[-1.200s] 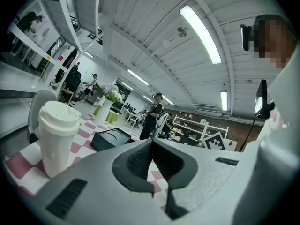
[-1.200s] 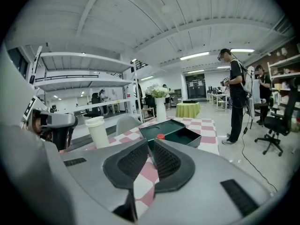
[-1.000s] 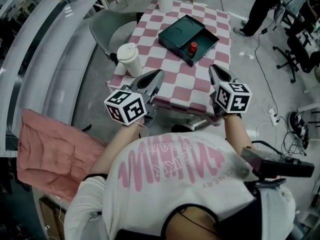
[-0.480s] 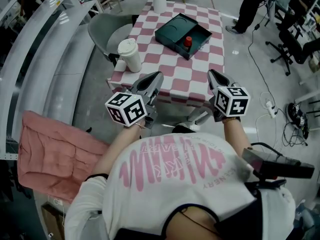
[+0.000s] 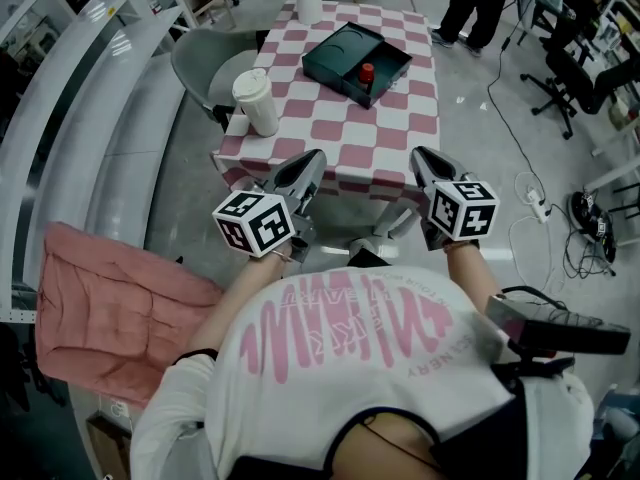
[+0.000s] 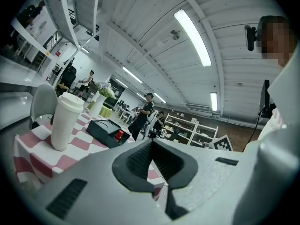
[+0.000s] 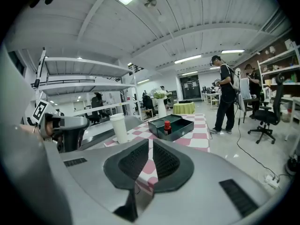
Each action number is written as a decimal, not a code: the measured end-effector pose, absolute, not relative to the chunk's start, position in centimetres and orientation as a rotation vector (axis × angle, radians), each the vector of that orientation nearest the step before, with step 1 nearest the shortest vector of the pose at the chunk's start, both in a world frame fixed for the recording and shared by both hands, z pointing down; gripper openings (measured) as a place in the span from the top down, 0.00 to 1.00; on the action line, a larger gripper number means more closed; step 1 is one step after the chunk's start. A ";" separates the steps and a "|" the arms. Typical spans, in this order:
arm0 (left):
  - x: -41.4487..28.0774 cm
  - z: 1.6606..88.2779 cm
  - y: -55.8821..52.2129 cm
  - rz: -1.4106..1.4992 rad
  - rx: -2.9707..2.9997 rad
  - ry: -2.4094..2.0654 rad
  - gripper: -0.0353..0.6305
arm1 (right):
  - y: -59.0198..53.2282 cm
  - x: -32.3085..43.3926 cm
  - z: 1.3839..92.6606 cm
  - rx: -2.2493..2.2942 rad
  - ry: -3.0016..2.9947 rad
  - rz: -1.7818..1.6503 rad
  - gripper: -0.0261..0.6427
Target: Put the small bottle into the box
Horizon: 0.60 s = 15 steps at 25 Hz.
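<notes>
A small red bottle (image 5: pixel 367 72) with a dark cap stands upright inside the dark green box (image 5: pixel 340 50) on the checked table (image 5: pixel 340 128). It also shows in the box in the left gripper view as the bottle (image 6: pixel 119 135) and in the right gripper view as the bottle (image 7: pixel 167 126). My left gripper (image 5: pixel 312 156) and right gripper (image 5: pixel 420 154) hover side by side short of the table's near edge, well back from the box. Both are shut with nothing between the jaws.
A white lidded paper cup (image 5: pixel 256 102) stands at the table's left near corner. A white vase (image 5: pixel 308 4) is at the far end. A grey chair (image 5: pixel 205 66) sits left of the table. A pink cloth (image 5: pixel 110 308) lies at lower left. A person (image 5: pixel 478 8) stands far right, near office chairs.
Both grippers have drawn back from the table toward the body. The table, box and bottle now sit farther off. The bottle stays in the box.
</notes>
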State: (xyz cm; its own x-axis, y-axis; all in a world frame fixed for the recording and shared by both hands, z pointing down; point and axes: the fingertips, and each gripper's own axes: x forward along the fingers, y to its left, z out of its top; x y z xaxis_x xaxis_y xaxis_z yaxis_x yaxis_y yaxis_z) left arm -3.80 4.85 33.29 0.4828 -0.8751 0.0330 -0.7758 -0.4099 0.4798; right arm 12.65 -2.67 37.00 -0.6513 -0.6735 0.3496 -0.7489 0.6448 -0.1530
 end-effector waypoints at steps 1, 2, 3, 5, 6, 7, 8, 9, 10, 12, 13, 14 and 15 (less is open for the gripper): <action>-3.7 33.5 5.1 -0.308 2.299 -1.368 0.94 | -2.4 12.8 37.2 1.155 -2.597 0.419 0.92; -3.6 33.6 5.3 -0.306 2.298 -1.366 0.94 | -2.2 13.0 37.4 1.157 -2.590 0.425 0.92; -3.6 33.7 5.4 -0.304 2.296 -1.363 0.94 | -2.0 13.1 37.6 1.159 -2.584 0.433 0.92; -3.5 33.9 5.8 -0.299 2.291 -1.359 0.94 | -1.7 13.3 38.0 1.158 -2.571 0.447 0.92; -3.4 34.0 5.9 -0.296 2.289 -1.356 0.94 | -1.5 13.4 38.1 1.157 -2.566 0.450 0.92; -3.3 34.1 6.0 -0.293 2.288 -1.353 0.94 | -1.4 13.4 38.2 1.158 -2.560 0.452 0.92; -3.3 34.2 6.1 -0.290 2.287 -1.351 0.94 | -1.3 13.5 38.4 1.159 -2.555 0.455 0.92; -3.2 34.3 6.2 -0.287 2.286 -1.348 0.94 | -1.2 13.6 38.5 1.162 -2.550 0.458 0.92; -3.1 34.4 6.3 -0.285 2.286 -1.347 0.94 | -1.1 13.8 38.6 1.165 -2.546 0.462 0.92; -3.0 34.4 6.5 -0.282 2.286 -1.348 0.94 | -0.9 14.0 38.8 1.168 -2.538 0.470 0.92; -2.9 34.5 6.6 -0.280 2.286 -1.349 0.94 | -0.8 14.1 38.9 1.169 -2.534 0.474 0.92; -2.8 34.5 6.7 -0.279 2.284 -1.348 0.94 | -0.7 14.2 39.1 1.169 -2.529 0.478 0.92; -2.7 34.6 6.8 -0.278 2.282 -1.346 0.94 | -0.5 14.3 39.3 1.167 -2.522 0.482 0.92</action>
State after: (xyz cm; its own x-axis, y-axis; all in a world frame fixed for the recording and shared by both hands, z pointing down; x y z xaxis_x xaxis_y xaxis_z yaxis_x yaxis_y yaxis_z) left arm -2.74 6.79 34.62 0.4977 -0.8650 0.0637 -0.7692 -0.4062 0.4933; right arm 14.35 -0.54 39.30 -0.6153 -0.6672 0.4199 -0.7750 0.6094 -0.1673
